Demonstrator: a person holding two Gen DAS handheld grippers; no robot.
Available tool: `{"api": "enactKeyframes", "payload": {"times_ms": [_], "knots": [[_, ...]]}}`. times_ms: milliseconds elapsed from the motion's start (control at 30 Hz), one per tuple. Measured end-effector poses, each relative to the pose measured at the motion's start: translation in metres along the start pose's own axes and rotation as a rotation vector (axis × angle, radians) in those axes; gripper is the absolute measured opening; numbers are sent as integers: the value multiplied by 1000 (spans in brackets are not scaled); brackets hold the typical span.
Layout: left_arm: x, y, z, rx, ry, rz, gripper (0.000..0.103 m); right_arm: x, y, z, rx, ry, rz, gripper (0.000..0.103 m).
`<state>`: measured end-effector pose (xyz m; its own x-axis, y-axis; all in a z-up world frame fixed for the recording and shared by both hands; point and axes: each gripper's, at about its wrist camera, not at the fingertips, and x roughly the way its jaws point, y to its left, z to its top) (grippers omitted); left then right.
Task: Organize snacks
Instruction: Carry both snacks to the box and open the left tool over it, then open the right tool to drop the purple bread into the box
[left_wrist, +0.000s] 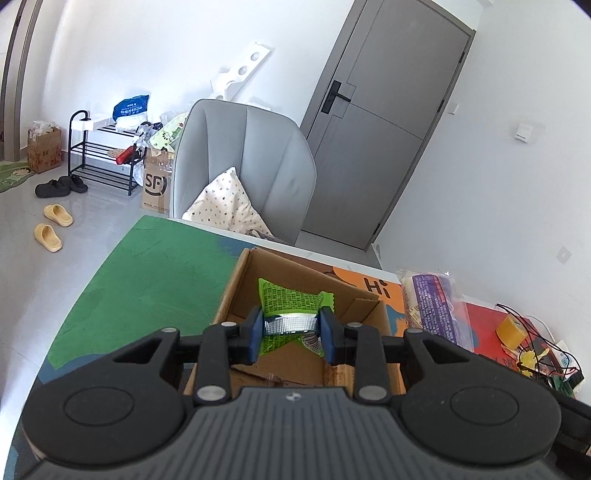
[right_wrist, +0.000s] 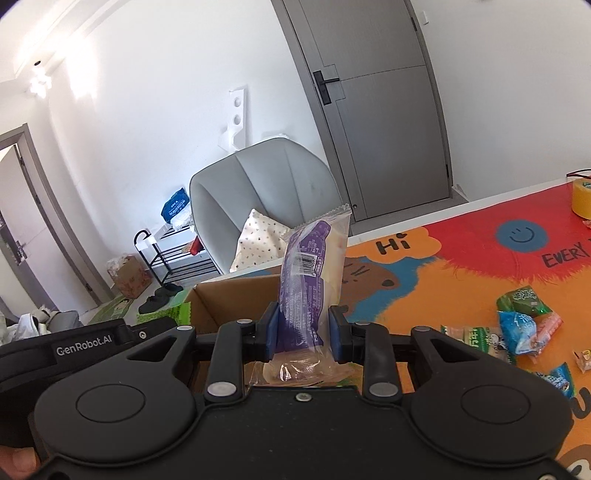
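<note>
My left gripper (left_wrist: 291, 334) is shut on a green snack packet (left_wrist: 286, 301) and holds it over the open cardboard box (left_wrist: 236, 280) on the table. My right gripper (right_wrist: 303, 332) is shut on a purple and white wrapped snack (right_wrist: 314, 269), held upright just right of the same box (right_wrist: 207, 299). That purple snack also shows in the left wrist view (left_wrist: 434, 306). Several loose snack packets (right_wrist: 521, 325) lie on the colourful mat (right_wrist: 461, 258) to the right. The left gripper's body (right_wrist: 81, 343) shows at the left of the right wrist view.
A grey chair (left_wrist: 251, 162) with a cushion stands behind the table. A yellow tape roll (right_wrist: 581, 197) sits at the mat's far right. Wires and small parts (left_wrist: 535, 354) lie on the table's right. A shoe rack (left_wrist: 103, 155) and boxes stand by the wall.
</note>
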<state>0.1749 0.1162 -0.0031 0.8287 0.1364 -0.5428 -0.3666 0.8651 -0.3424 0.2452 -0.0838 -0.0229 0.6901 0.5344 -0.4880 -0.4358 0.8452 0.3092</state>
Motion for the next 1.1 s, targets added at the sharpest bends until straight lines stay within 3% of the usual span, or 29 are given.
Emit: {"api": "enactKeyframes", "payload": {"times_ms": [100,167,433,567,733,800,833,867,900,1100], "knots": [[3,2,3,-2,5,-1,39,8,5,2,-2,14,13,28],[0,6,5,-18,-7,-3,52,13,8,3,-5,21,19,28],[-13,26,9,-62,-33,36,61,33,26,-3,-11,69,56,28],[-20,39,9,-95,-51,65,73,39,39,-5,-25,88,81,29],[-23,50,9,-106,-48,97,77,45,54,-9,-26,111,123,29],[-25,54,8,-114,-51,111,80,47,59,-12,-16,116,153,33],[-25,57,7,-117,-53,120,82,46,59,-13,-4,109,183,42],[-26,59,6,-124,-52,133,83,46,58,-13,9,114,200,62],[-26,61,5,-134,-53,145,85,47,56,-13,27,118,202,69],[-28,69,-2,-163,-40,157,87,38,38,-16,76,116,144,72]]}}
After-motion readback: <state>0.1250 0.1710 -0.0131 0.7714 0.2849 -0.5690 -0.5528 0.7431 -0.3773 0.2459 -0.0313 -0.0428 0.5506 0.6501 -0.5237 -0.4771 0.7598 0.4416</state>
